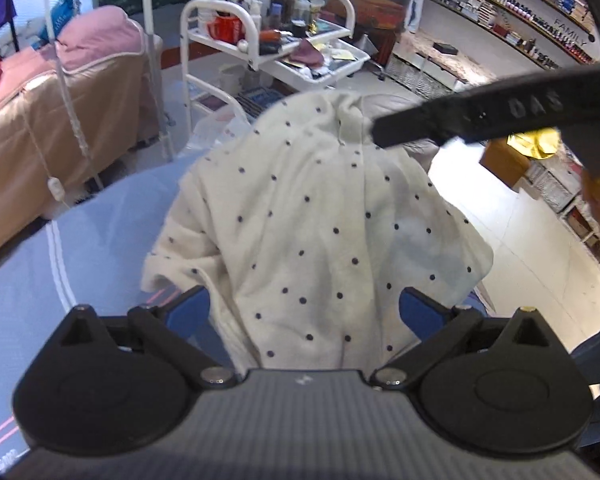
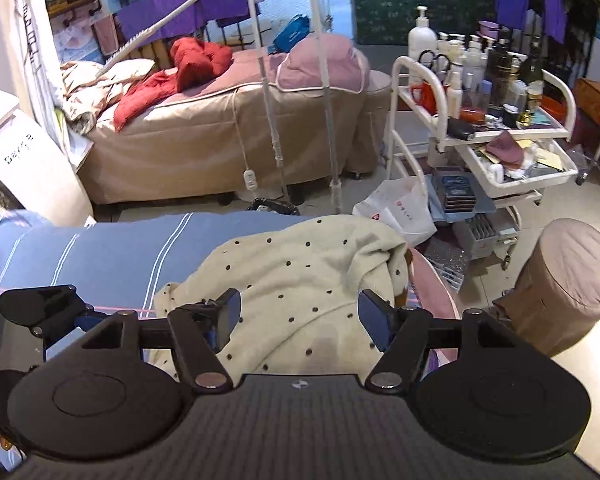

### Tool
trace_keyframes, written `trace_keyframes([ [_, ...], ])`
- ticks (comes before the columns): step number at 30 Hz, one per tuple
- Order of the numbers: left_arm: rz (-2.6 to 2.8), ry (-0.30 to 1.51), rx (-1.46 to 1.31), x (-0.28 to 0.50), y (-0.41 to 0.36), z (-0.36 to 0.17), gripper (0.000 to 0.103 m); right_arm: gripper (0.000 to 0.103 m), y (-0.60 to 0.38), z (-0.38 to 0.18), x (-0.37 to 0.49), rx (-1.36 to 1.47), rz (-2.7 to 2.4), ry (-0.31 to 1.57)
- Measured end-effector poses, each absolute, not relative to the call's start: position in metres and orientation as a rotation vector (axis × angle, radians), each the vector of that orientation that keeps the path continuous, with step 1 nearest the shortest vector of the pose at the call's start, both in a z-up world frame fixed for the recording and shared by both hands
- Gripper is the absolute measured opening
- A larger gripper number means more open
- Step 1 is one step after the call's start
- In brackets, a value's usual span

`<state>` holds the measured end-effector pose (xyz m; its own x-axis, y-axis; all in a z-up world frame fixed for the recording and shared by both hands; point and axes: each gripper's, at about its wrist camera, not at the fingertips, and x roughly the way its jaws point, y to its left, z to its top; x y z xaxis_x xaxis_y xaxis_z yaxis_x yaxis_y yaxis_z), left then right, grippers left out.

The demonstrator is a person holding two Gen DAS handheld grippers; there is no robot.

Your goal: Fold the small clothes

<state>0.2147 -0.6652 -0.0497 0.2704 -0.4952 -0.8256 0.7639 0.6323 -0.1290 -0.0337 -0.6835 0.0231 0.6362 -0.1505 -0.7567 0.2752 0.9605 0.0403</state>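
Observation:
A cream garment with dark dots (image 1: pixel 320 208) lies rumpled on a blue striped cover (image 1: pixel 60 264). My left gripper (image 1: pixel 306 308) stands open, with the garment's near part lying loose between its blue pads. A black bar of the other tool (image 1: pixel 480 116) reaches in from the right over the garment's far edge. In the right wrist view the same garment (image 2: pixel 300 276) spreads across the blue cover (image 2: pixel 112 256). My right gripper (image 2: pixel 300 318) is open, its pads standing apart on either side of the cloth. Part of the left tool (image 2: pixel 40 312) shows at the left.
A white trolley (image 2: pixel 436 80) crowded with bottles stands beyond the cover, with a white plastic bag (image 2: pixel 396 212) at its foot. A tan-covered bed (image 2: pixel 220 140) with a red jacket lies behind. A round brown stool (image 2: pixel 572 280) sits on the right, and wall shelves (image 1: pixel 520 16) run further right.

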Motion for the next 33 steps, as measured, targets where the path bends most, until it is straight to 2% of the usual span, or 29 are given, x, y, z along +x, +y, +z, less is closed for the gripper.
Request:
trace_keyframes([
  [7, -0.751, 0.924, 0.392, 0.206, -0.66, -0.023, 0.103, 0.103, -0.666, 0.034, -0.051, 0.144, -0.297, 0.862],
  [33, -0.568, 0.885, 0.373, 0.197, -0.636, -0.001, 0.103, 0.103, -0.619, 0.026, -0.062, 0.106, -0.375, 0.965],
])
